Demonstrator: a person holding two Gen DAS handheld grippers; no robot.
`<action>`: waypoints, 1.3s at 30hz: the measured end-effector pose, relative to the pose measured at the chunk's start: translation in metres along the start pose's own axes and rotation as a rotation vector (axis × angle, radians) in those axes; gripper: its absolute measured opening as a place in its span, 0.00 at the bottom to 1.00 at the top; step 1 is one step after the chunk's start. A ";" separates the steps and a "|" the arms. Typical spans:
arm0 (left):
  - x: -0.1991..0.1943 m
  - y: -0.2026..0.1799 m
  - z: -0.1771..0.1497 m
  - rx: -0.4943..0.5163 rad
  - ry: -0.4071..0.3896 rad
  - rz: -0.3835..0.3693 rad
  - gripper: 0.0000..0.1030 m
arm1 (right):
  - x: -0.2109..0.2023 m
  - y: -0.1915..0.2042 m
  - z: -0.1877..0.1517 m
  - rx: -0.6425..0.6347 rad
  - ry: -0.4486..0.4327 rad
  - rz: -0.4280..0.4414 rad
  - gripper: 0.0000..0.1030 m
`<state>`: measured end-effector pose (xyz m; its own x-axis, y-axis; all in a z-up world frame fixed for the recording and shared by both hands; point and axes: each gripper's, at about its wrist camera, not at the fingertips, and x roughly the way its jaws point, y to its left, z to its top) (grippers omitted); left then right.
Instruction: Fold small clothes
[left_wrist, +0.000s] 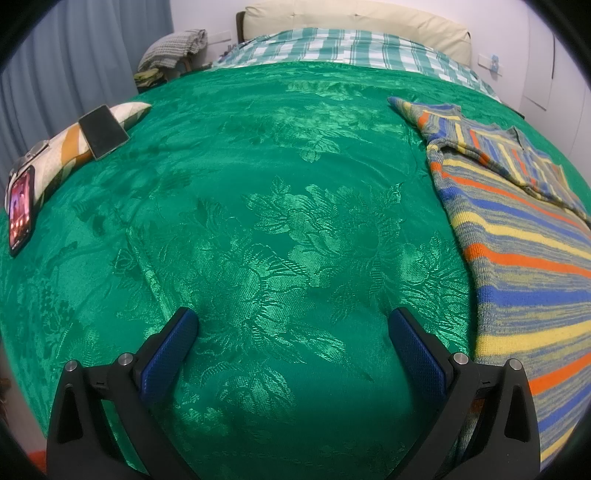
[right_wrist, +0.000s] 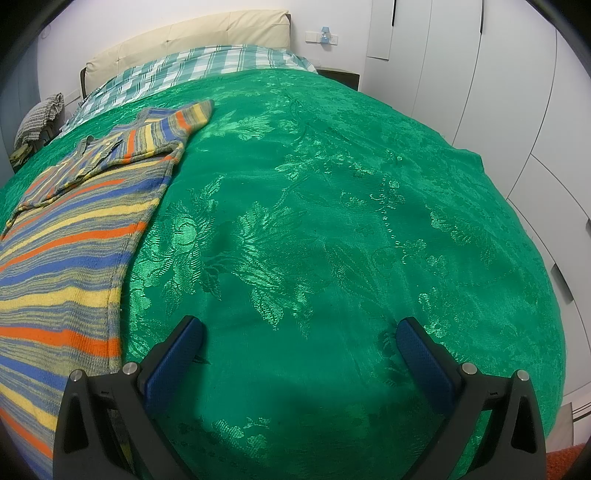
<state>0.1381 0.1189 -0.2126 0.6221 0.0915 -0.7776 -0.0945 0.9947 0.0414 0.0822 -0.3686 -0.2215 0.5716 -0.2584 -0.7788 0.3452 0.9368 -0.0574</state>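
Sweater (left_wrist: 524, 258) lengthwise, collar (far) headboardward

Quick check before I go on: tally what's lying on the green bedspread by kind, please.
Striped knit garment: 1
Phones: 2, dark screen, lit screen
Small patterned cushion under the phones: 1
Total: 4
Both the left claw and right claw are open and empty.

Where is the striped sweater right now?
The striped sweater lies flat on the green bedspread, at the right edge of the left wrist view and the left edge of the right wrist view, between both open grippers.
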 end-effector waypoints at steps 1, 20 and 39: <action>0.000 0.000 0.000 0.000 0.000 0.000 1.00 | 0.000 0.000 0.000 0.000 0.000 0.000 1.00; 0.000 0.000 0.000 0.001 0.000 0.001 1.00 | 0.000 0.001 0.000 -0.001 0.000 -0.002 1.00; 0.000 0.000 0.000 0.001 -0.001 0.005 1.00 | 0.001 0.001 0.000 -0.004 0.000 -0.006 1.00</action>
<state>0.1383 0.1190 -0.2131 0.6221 0.0964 -0.7770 -0.0965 0.9943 0.0461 0.0826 -0.3674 -0.2223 0.5696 -0.2644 -0.7783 0.3458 0.9361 -0.0649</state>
